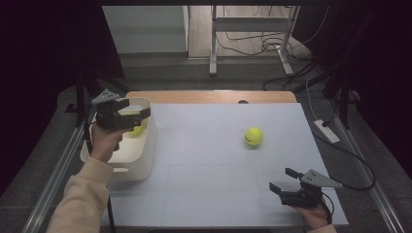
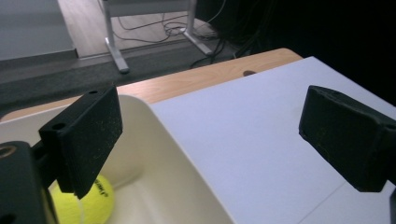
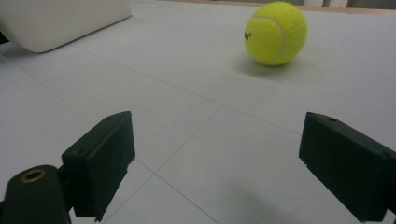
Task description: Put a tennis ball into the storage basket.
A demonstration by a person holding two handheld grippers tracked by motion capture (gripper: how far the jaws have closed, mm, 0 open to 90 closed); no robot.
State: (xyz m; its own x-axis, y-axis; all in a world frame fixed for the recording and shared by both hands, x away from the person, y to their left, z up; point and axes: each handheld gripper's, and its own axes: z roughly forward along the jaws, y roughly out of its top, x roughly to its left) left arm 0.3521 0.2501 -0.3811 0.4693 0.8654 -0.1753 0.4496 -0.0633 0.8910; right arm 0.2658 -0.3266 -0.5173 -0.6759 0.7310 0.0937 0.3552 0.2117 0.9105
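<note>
A yellow tennis ball [image 1: 253, 136] lies on the white table sheet right of centre, and it appears far ahead in the right gripper view [image 3: 276, 32]. A second tennis ball [image 1: 135, 129] rests inside the cream bin [image 1: 145, 160] at the table's left; in the left gripper view this ball [image 2: 88, 203] sits low behind the left jaw. My left gripper [image 1: 135, 109] hovers over the bin's right rim, open and empty [image 2: 212, 140]. My right gripper [image 1: 285, 178] rests low near the front right of the table, open and empty [image 3: 217, 163], pointing towards the loose ball.
The cream bin [image 3: 56, 21] lies at the left of the white sheet [image 1: 209, 165], with wooden table edge [image 1: 209, 96] behind. Beyond the table are a metal table leg frame [image 1: 214, 43] and floor cables. A power strip [image 1: 326, 131] lies on the floor at right.
</note>
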